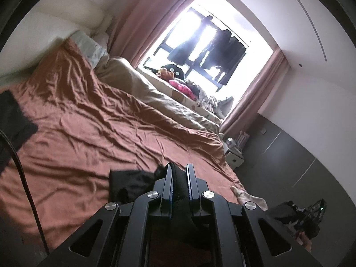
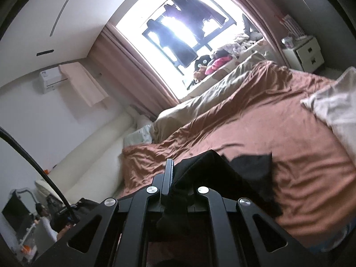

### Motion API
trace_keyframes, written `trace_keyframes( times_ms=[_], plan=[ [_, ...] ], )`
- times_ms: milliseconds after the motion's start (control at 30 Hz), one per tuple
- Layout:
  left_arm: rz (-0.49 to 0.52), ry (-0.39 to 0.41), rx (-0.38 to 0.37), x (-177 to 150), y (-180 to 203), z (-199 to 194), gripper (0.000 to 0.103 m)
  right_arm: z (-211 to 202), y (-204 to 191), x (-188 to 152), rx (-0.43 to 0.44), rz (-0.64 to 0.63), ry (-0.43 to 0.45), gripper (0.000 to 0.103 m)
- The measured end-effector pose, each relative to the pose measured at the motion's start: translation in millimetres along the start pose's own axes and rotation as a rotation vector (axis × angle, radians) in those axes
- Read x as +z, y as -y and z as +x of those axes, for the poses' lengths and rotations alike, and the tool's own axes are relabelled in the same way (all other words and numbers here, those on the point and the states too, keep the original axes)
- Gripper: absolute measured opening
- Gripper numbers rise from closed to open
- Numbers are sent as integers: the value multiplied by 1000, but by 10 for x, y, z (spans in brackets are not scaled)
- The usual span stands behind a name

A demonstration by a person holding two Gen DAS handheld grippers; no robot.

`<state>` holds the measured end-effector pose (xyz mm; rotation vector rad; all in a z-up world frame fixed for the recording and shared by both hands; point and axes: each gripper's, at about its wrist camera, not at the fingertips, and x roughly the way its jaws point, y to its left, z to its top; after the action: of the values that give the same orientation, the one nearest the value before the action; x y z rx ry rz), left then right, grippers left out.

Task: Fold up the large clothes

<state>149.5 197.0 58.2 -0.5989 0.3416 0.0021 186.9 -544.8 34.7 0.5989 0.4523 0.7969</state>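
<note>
A black garment (image 1: pixel 131 183) hangs over the rust-brown bed sheet (image 1: pixel 93 120). My left gripper (image 1: pixel 179 166) is shut on a thick black edge of it, which bulges between the two fingers and trails back under the gripper. In the right wrist view my right gripper (image 2: pixel 175 164) is shut on another edge of the same black garment (image 2: pixel 247 171). The cloth drapes over the right finger and hides it, then spreads to the right above the sheet (image 2: pixel 278 124). Both views are tilted and slightly blurred.
A beige duvet (image 1: pixel 155 93) lies along the window side of the bed. Toys and clothes (image 1: pixel 182 84) crowd the sill under a bright window with dark hanging clothes. A white nightstand (image 2: pixel 304 53) stands by the bed. Another dark cloth (image 1: pixel 13 115) lies at the left, white fabric (image 2: pixel 333 109) at the right.
</note>
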Motion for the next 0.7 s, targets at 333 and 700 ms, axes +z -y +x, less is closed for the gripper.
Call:
trace_keyframes(
  times_ms=[333, 700],
  plan=[
    [37, -51, 56, 494, -148, 1024, 10, 960, 161, 374, -54, -9, -12, 3],
    [49, -145, 128, 582, -598, 2174, 10, 2109, 463, 611, -142, -8, -92, 3]
  ],
)
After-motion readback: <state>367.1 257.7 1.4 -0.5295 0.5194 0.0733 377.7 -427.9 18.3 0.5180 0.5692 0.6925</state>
